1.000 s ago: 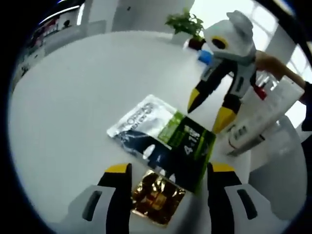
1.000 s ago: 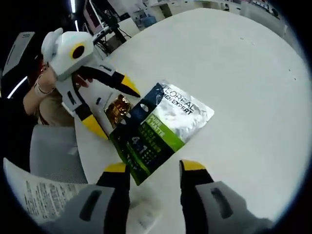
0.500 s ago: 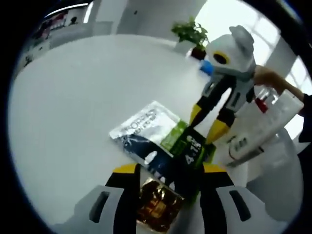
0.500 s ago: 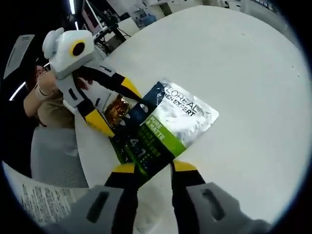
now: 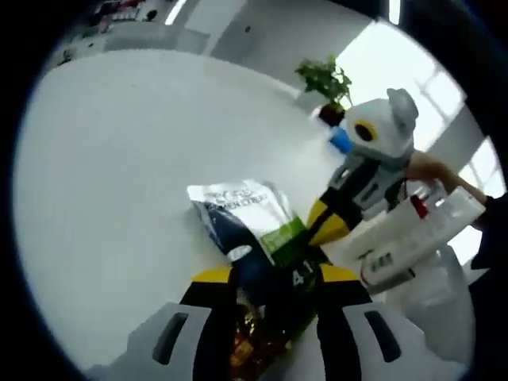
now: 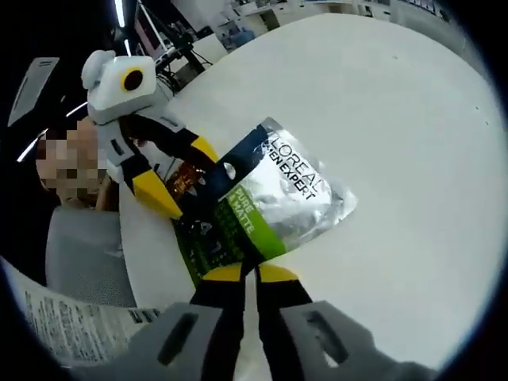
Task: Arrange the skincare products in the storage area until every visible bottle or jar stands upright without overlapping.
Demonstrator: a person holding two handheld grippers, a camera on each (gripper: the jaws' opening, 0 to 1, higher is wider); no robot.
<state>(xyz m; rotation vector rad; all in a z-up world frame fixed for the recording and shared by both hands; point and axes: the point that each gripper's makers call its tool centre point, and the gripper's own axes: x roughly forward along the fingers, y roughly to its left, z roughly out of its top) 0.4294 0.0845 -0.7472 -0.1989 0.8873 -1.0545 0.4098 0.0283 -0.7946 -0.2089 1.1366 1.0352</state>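
Observation:
A silver, dark blue and green L'Oreal pouch (image 5: pixel 242 210) (image 6: pixel 278 198) lies on the round white table (image 5: pixel 119 159), its green end raised. My right gripper (image 6: pixel 250 274) (image 5: pixel 329 222) is shut on that green end, jaws almost together. A small gold sachet (image 5: pixel 248 349) (image 6: pixel 188 176) lies beside the pouch's dark corner. My left gripper (image 5: pixel 274 275) (image 6: pixel 178 175) straddles the sachet and the pouch's near corner, jaws narrowed but still apart. A white printed tube (image 5: pixel 413 234) lies past the right gripper.
A potted plant (image 5: pixel 325 79) stands at the table's far edge. A grey chair seat (image 6: pixel 79 254) sits beside the table. A person's hand (image 5: pixel 432 171) holds the right gripper. The printed tube (image 6: pixel 63 325) shows at the lower left.
The right jaws have closed onto the pouch's green end, which has lifted and crumpled. The left jaws have narrowed around the gold sachet, and the left gripper has moved forward.

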